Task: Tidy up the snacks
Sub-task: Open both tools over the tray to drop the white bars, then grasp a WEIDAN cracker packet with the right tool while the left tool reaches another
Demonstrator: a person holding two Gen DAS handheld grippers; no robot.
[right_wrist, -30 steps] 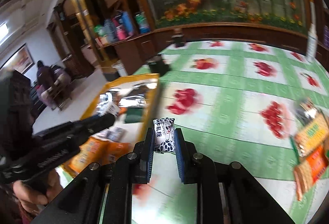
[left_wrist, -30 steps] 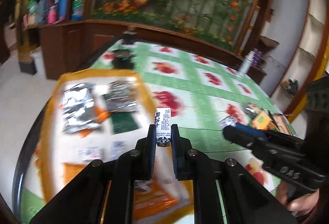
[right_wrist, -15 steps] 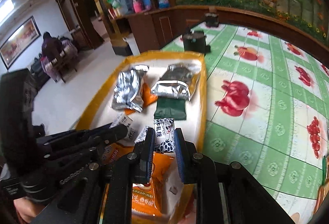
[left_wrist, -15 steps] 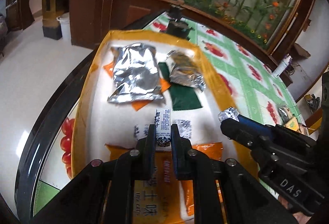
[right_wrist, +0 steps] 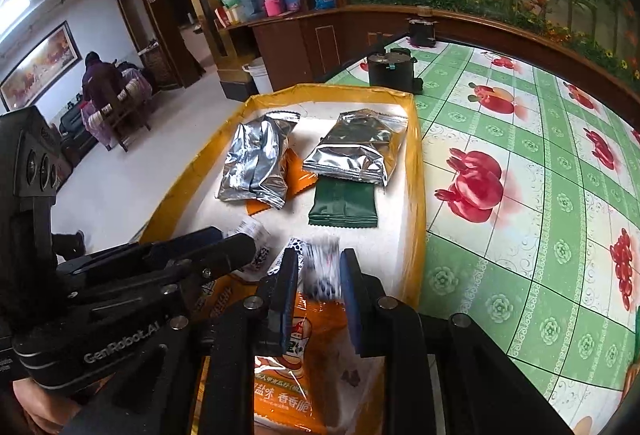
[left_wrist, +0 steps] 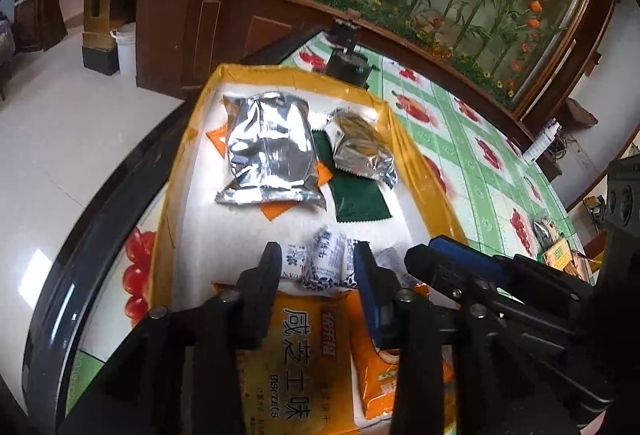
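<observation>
A yellow-rimmed tray [left_wrist: 180, 171] [right_wrist: 418, 171] holds two silver packets [left_wrist: 268, 155] [right_wrist: 356, 151], a green packet [right_wrist: 344, 203] and orange biscuit packs [left_wrist: 296, 355] [right_wrist: 296, 367]. My left gripper [left_wrist: 317, 253] hovers low over the tray's near part with its jaws opening. A small white, blue-printed candy [left_wrist: 326, 261] lies loose between them among similar candies. Beside it, my right gripper [right_wrist: 319, 257] has its jaws opening too, and a blurred blue-and-white candy [right_wrist: 322, 271] is slipping free between the pads. Each gripper shows in the other's view, the right gripper [left_wrist: 436, 251] and the left gripper [right_wrist: 240, 247].
The tray sits at the left end of a table with a green, red-fruit cloth [right_wrist: 520, 195] and a black edge [left_wrist: 100, 215]. A black pot [right_wrist: 390, 69] stands beyond the tray. More snacks [left_wrist: 556, 251] lie far right. A person [right_wrist: 100, 83] sits in the background.
Both grippers travelled from over the cloth to low above the tray. Their jaws, shut on the candies before, have spread; the left candy now lies sideways on the tray.
</observation>
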